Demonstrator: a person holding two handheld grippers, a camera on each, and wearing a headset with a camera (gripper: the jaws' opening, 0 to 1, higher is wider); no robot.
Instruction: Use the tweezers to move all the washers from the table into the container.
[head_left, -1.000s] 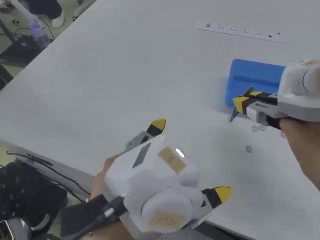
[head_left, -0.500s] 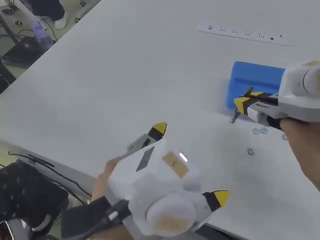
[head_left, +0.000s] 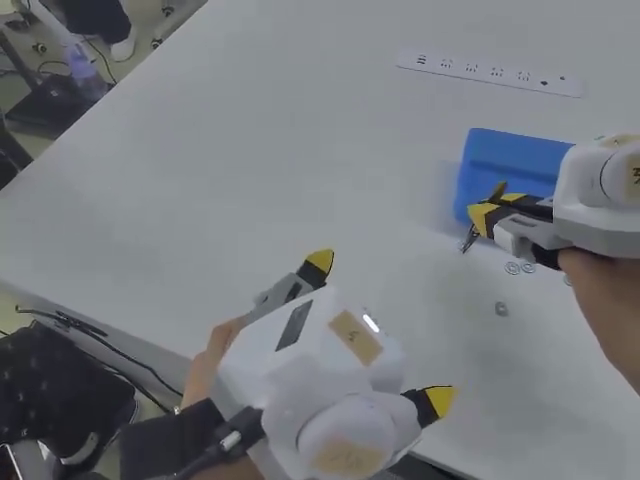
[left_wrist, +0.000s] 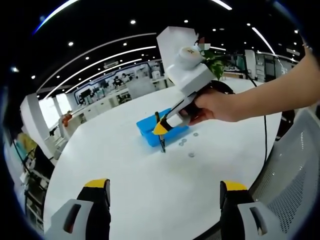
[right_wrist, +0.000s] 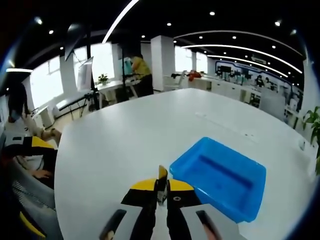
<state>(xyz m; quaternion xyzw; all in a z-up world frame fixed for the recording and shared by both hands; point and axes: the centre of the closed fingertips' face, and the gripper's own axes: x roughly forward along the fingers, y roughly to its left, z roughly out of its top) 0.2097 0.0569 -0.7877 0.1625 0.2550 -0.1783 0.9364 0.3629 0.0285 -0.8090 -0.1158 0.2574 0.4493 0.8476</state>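
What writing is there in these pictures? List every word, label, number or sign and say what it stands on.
No text here can be read.
Tan sticker on the left tool: a dark mark, too blurred to read.
Round sticker on the right tool: a small mark, too blurred to read.
Power strip on the table: tiny marks by the sockets, too small to read.

The head view looks steeply down across the white tabletop (head_left: 250, 150), with the blue rectangular plastic container (head_left: 510, 160) at 2 o'clock. The left gripper view sits low at the table's edge and faces the container from afar, toward 12 o'clock. The right gripper view is close, container at 4 o'clock.
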